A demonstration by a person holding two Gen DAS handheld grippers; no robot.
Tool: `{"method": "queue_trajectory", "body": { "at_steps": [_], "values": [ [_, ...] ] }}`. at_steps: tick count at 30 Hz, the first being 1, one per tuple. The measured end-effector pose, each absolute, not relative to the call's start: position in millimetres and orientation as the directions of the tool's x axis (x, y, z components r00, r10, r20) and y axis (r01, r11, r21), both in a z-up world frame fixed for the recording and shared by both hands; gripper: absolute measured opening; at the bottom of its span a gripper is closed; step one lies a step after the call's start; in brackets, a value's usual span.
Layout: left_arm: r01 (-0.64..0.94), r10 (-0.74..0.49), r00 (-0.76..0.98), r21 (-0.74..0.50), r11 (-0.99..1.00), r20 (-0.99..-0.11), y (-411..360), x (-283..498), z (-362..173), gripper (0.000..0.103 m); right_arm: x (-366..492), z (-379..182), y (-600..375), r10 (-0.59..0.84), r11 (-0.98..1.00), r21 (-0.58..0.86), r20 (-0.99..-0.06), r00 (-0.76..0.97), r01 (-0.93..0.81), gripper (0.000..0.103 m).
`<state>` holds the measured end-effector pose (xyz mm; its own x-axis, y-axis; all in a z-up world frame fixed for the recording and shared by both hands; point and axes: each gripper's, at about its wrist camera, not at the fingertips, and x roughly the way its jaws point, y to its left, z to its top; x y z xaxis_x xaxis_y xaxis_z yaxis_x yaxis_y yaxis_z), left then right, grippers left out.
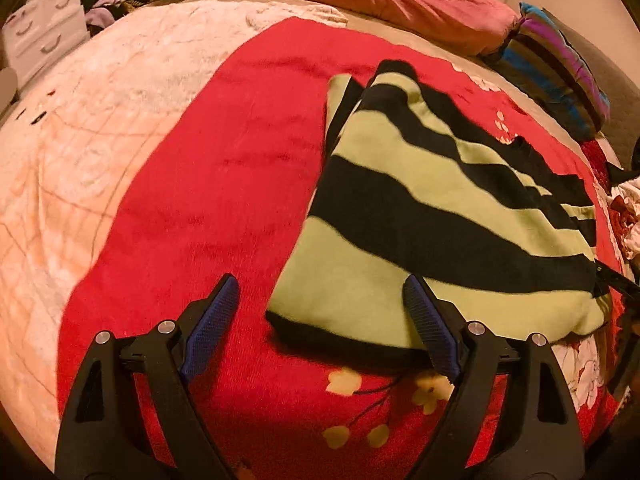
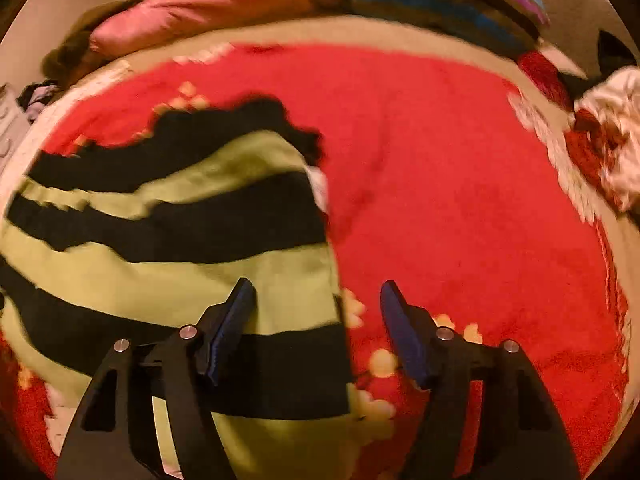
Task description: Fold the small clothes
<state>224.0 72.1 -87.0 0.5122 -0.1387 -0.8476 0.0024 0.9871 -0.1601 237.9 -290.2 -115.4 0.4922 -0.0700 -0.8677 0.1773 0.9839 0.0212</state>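
Bed with red blanket (image 1: pixel 224 184) carries the striped top (image 1: pixel 432 216) flat near its middle, left gripper (image 1: pixel 320 320) and right gripper (image 2: pixel 316 324) both jaws wide and empty over its near hem corners; uneven pinches would likely skew the fold.

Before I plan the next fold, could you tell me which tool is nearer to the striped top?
Right. The right tool hangs open across the striped top's right edge, one finger over the cloth. The left tool hangs open over its near-left corner.
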Motion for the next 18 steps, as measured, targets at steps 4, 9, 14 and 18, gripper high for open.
{"method": "queue_trajectory", "body": {
  "at_steps": [4, 9, 14, 18],
  "values": [
    [-0.005, -0.146, 0.516, -0.174, 0.985, -0.844, 75, 216, -87, 0.078, 230, -116, -291, -0.075, 0.983, 0.025, -0.856, 0.511, 0.185, 0.068],
    [0.017, -0.191, 0.567, -0.221, 0.975, -0.801, 81, 198, -61, 0.077, 202, -83, -287, -0.027, 0.984, 0.083, -0.802, 0.596, 0.157, 0.085],
    [0.014, -0.178, 0.609, -0.214, 0.977, -0.773, 92, 188, -32, 0.081, 159, -56, -246, -0.003, 1.000, 0.012, -0.720, 0.694, 0.017, 0.092],
    [-0.017, -0.188, 0.612, -0.250, 0.968, -0.768, 106, 183, -22, 0.090, 140, -47, -193, 0.094, 0.990, -0.013, -0.692, 0.716, -0.142, 0.094]
  ]
}}
